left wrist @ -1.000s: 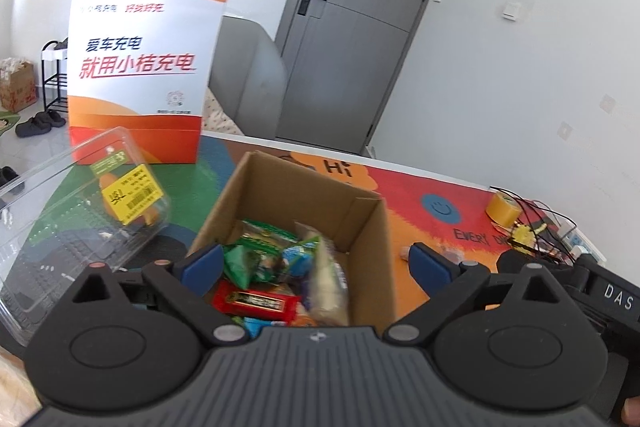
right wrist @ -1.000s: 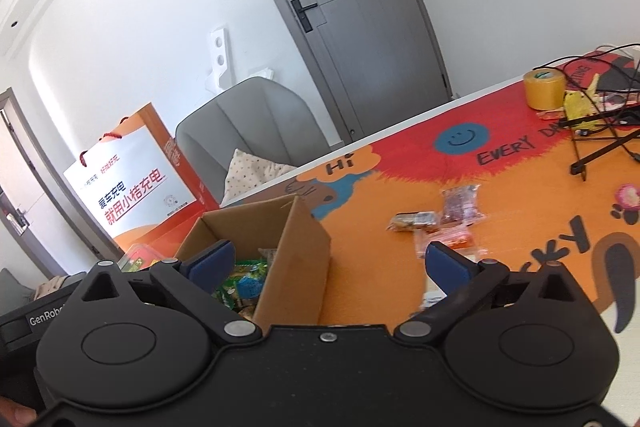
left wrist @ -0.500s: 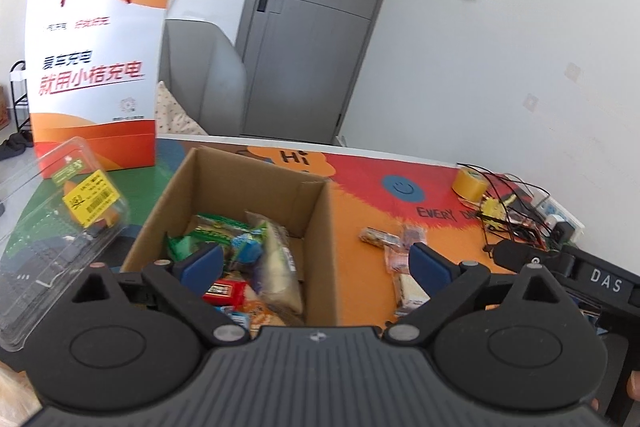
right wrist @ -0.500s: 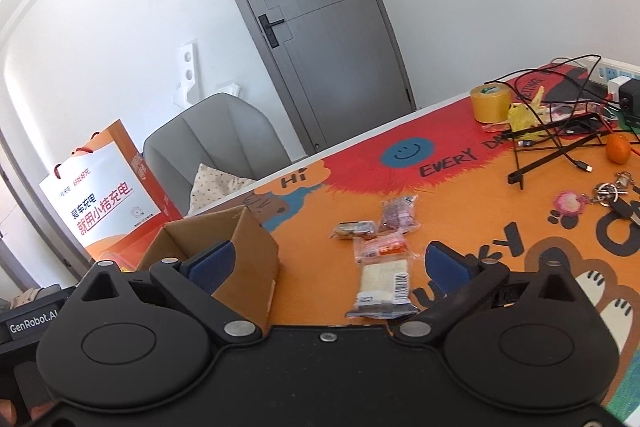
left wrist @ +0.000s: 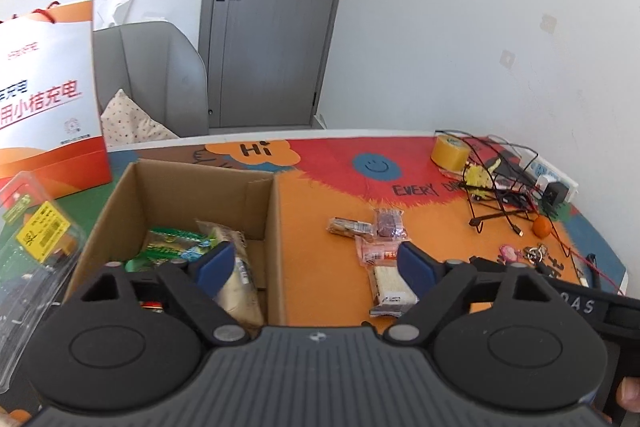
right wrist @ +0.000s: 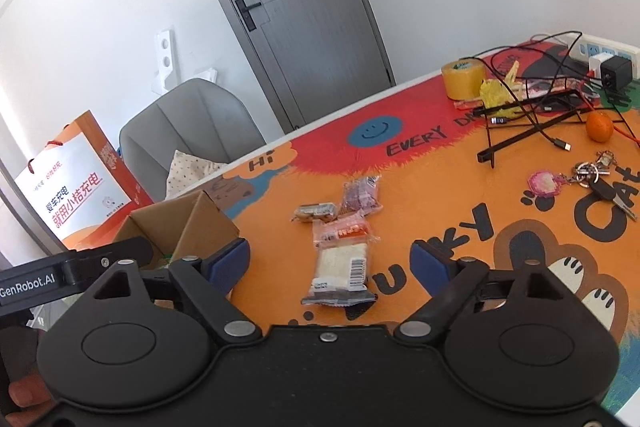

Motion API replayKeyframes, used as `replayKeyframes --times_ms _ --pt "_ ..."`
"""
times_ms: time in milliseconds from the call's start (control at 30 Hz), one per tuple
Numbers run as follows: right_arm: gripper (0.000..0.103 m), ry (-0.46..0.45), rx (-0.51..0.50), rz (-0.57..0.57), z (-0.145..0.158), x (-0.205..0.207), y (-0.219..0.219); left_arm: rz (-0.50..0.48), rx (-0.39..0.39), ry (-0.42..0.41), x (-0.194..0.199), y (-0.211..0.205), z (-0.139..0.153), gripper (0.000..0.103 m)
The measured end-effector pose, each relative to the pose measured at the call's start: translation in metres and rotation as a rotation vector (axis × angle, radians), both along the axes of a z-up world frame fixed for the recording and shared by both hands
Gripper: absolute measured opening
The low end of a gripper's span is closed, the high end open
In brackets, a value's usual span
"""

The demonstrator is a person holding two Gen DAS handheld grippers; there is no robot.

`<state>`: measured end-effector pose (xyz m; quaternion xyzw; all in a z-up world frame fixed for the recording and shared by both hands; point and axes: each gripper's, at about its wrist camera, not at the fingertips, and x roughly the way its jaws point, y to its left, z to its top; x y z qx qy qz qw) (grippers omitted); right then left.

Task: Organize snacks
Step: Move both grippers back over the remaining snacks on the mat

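Note:
A cardboard box (left wrist: 276,211) with several snack packets inside sits on the orange mat; it also shows in the right wrist view (right wrist: 208,223). Several loose snacks lie right of it: a white cracker pack (right wrist: 340,273), an orange-pink pack (right wrist: 342,229), a brown bar (right wrist: 314,213) and a purple pack (right wrist: 360,195). They also show in the left wrist view, the white pack (left wrist: 390,283) nearest. My left gripper (left wrist: 316,263) is open and empty above the box's right wall. My right gripper (right wrist: 330,261) is open and empty just above the white pack.
An orange-white paper bag (left wrist: 44,99) and a clear plastic clamshell (left wrist: 32,251) stand left of the box. A tape roll (right wrist: 462,79), cables and a black stand (right wrist: 532,115), an orange fruit (right wrist: 599,126), keys (right wrist: 592,179) and a power strip (right wrist: 604,55) lie at the right. A grey chair (right wrist: 188,123) is behind the table.
Both grippers have swung to the right, away from the box and toward the loose snacks. The right gripper has come down closer to the white pack. Both stay open and empty.

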<state>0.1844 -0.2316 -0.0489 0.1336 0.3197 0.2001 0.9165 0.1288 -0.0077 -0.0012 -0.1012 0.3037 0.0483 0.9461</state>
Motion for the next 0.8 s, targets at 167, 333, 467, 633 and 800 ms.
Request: replayKeyframes --times_ms 167,333,467,633,800 --pt "0.077 0.038 -0.003 0.001 -0.011 0.009 0.002 -0.017 -0.012 0.041 0.015 -0.008 -0.009 0.067" --pt "0.071 0.07 -0.002 0.015 -0.022 0.019 0.005 -0.003 -0.034 0.065 0.026 -0.012 -0.02 0.063" --pt "0.066 0.1 0.003 0.018 -0.032 0.029 0.006 0.017 -0.051 0.082 0.034 -0.014 -0.03 0.053" --pt "0.065 0.128 -0.011 0.033 -0.046 0.04 0.013 0.048 -0.078 0.081 0.042 -0.012 -0.04 0.045" --pt "0.063 0.153 -0.026 0.048 -0.057 0.052 0.022 0.052 -0.094 0.093 0.049 -0.013 -0.047 0.039"
